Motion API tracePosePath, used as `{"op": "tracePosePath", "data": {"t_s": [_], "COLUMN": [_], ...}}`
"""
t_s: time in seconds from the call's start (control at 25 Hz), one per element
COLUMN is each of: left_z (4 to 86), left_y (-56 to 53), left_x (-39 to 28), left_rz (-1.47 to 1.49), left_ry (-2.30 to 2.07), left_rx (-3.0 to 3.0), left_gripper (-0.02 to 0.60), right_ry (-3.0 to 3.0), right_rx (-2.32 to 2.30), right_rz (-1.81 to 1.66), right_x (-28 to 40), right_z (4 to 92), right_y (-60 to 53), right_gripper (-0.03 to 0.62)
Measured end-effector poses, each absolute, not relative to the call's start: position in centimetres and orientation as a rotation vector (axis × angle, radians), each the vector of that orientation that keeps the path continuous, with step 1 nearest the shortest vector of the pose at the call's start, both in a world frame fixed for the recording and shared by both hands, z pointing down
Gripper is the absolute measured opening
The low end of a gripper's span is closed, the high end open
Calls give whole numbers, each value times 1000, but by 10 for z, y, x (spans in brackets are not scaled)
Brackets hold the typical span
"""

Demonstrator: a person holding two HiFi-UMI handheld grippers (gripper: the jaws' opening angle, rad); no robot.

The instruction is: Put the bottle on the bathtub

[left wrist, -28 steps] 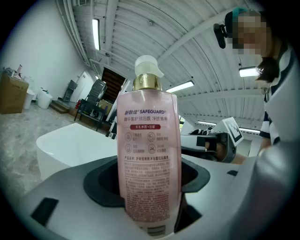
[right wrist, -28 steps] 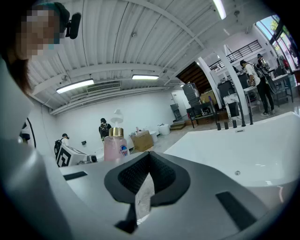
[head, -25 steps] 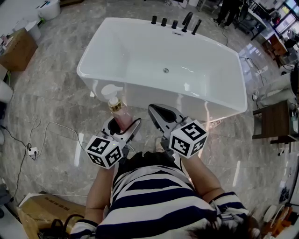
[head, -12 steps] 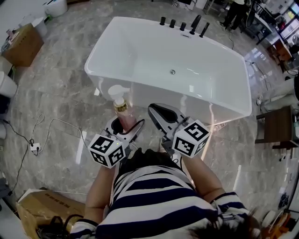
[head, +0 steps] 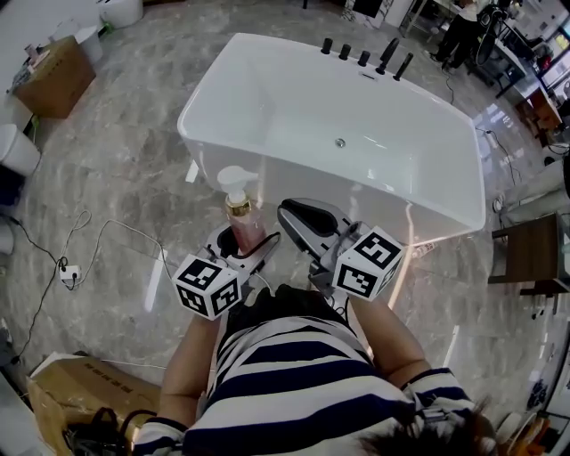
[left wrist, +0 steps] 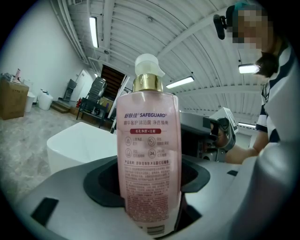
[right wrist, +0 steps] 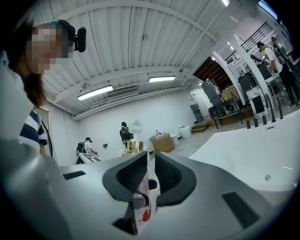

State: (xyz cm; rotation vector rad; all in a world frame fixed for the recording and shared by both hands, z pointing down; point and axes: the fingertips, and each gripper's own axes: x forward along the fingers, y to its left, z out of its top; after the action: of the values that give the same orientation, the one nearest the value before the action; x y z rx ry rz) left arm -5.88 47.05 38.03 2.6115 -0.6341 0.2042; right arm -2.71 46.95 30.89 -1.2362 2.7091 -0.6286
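A pink soap bottle [head: 246,228] with a white pump and gold collar stands upright in my left gripper [head: 242,242], which is shut on its lower body [left wrist: 147,164]. The white bathtub [head: 294,98] lies just beyond, and the bottle hangs over the floor in front of its near wall. My right gripper [head: 298,215] is right of the bottle and apart from it. Its jaws have just been opening and stand a narrow slit apart [right wrist: 151,176] with nothing between them. Through the slit the bottle's gold collar [right wrist: 135,146] shows beyond.
Black tap fittings [head: 365,55] line the tub's far rim. A cable with a plug block [head: 67,272] lies on the marble floor at left. Cardboard boxes [head: 58,76] stand at far left, a wooden table [head: 530,245] at right, people [head: 463,22] at the back.
Both grippers have drifted a little toward the tub's near wall, and the bottle has travelled with the left one, still upright. The tub sits lower and further right in view.
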Motion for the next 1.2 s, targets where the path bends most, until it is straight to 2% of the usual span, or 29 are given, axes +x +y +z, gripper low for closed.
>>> {"op": "tracePosePath", "data": {"t_s": [0.04, 0.08, 0.12, 0.32, 0.6, 1.2], "left_z": [382, 383, 384, 387, 391, 397], "left_y": [470, 470, 470, 471, 473, 433], "left_x": [-62, -66, -69, -78, -84, -70], "left_rz": [206, 207, 209, 222, 259, 331], "left_ry": [-635, -637, -639, -634, -609, -580], "left_rx": [2609, 2607, 2605, 2612, 2639, 2686], "left_gripper": [313, 313, 313, 313, 313, 313], "right_ry": [2717, 2728, 2740, 2770, 2852, 3067], "right_rx": [-1209, -1179, -1153, -1087, -969, -821], "right_rz": [-625, -623, -623, -610, -605, -652], "right_x": [-33, -39, -45, -68, -99, -113], "right_z": [307, 304, 302, 295, 286, 306], "right_y": [470, 470, 469, 464, 453, 405], "right_gripper": [62, 117, 138, 141, 196, 202]}}
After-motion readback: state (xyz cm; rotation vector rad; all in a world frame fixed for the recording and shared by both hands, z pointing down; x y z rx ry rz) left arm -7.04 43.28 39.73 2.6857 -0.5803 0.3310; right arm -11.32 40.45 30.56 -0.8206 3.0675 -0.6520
